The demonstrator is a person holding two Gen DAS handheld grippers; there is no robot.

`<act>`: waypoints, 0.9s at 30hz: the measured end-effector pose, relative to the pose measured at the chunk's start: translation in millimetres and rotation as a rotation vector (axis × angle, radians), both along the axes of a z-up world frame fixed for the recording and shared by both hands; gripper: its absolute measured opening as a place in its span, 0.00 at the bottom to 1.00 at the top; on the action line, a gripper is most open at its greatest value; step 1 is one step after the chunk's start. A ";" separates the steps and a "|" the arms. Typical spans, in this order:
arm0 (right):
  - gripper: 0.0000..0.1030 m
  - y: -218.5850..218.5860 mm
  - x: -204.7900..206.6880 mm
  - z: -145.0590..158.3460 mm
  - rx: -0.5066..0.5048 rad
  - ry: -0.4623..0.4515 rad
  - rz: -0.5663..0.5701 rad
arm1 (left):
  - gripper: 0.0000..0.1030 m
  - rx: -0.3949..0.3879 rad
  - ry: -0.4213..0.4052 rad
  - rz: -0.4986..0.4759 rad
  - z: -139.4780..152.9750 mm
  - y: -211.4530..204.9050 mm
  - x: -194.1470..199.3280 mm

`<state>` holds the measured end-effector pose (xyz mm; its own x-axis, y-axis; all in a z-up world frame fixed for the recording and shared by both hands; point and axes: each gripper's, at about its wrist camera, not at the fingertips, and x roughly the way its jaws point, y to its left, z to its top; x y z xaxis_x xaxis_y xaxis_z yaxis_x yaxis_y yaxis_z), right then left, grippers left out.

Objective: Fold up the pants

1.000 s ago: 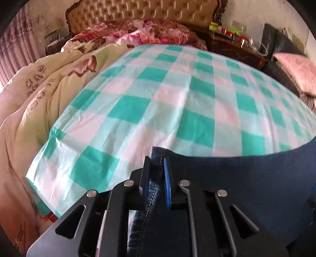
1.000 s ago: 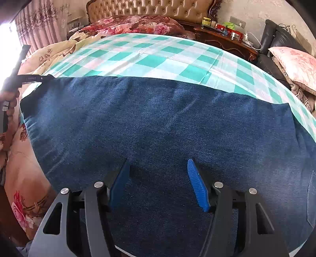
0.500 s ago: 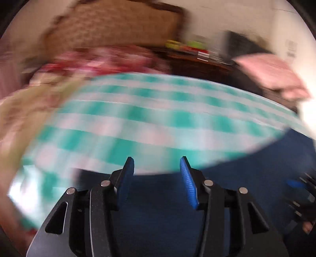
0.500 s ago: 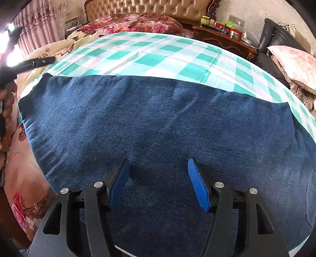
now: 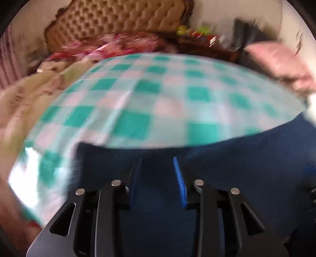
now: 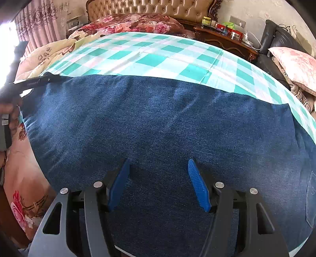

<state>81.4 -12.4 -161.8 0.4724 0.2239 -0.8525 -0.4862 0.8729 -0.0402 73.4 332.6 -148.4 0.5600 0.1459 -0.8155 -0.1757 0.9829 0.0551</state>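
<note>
Dark blue denim pants [image 6: 158, 118] lie spread flat across the near side of a bed with a green and white checked sheet [image 6: 158, 55]. My right gripper [image 6: 158, 161] hovers open over the middle of the denim, with only flat cloth under its blue pads. In the blurred left wrist view, my left gripper [image 5: 157, 160] is over the pants [image 5: 217, 168] near their left end. Its jaws are apart and closing, and no fold shows between them. From the right wrist view the left gripper [image 6: 47, 79] shows as a thin dark shape at the pants' far left corner.
A tufted headboard [image 6: 158, 8] and a floral quilt [image 6: 134, 24] lie at the far end. A cream floral cover [image 6: 39, 57] hangs at the left. A wooden nightstand [image 6: 227, 41] with small items and a pink pillow [image 6: 292, 65] stand at the right. A hand [image 6: 7, 110] is at the left edge.
The left gripper let go of the pants' hem edge, opened, and swung to the right over the denim. The right gripper has not moved.
</note>
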 end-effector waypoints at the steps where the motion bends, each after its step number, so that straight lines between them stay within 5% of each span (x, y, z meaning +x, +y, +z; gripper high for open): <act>1: 0.59 0.5 0.3 0.4 -0.003 0.004 0.002 | 0.35 0.025 0.024 0.043 -2.9 9.0 -1.3; 4: 0.57 0.2 5.4 6.3 0.007 0.013 0.013 | 0.35 -0.114 -0.033 0.150 2.6 49.7 -14.2; 7: 0.45 5.6 20.2 23.5 0.040 -0.014 0.022 | 0.57 -0.126 -0.112 0.245 23.7 68.1 -35.9; 13: 0.27 52.5 68.4 34.3 0.060 -0.033 0.104 | 0.52 -0.327 -0.232 0.448 34.2 114.0 -115.0; 19: 0.13 95.0 91.6 4.1 -0.025 -0.028 0.179 | 0.39 -0.544 -0.273 0.453 10.3 109.5 -166.5; 27: 0.06 94.5 90.6 1.4 -0.041 -0.071 0.168 | 0.35 -0.635 -0.266 0.428 -6.4 77.7 -158.1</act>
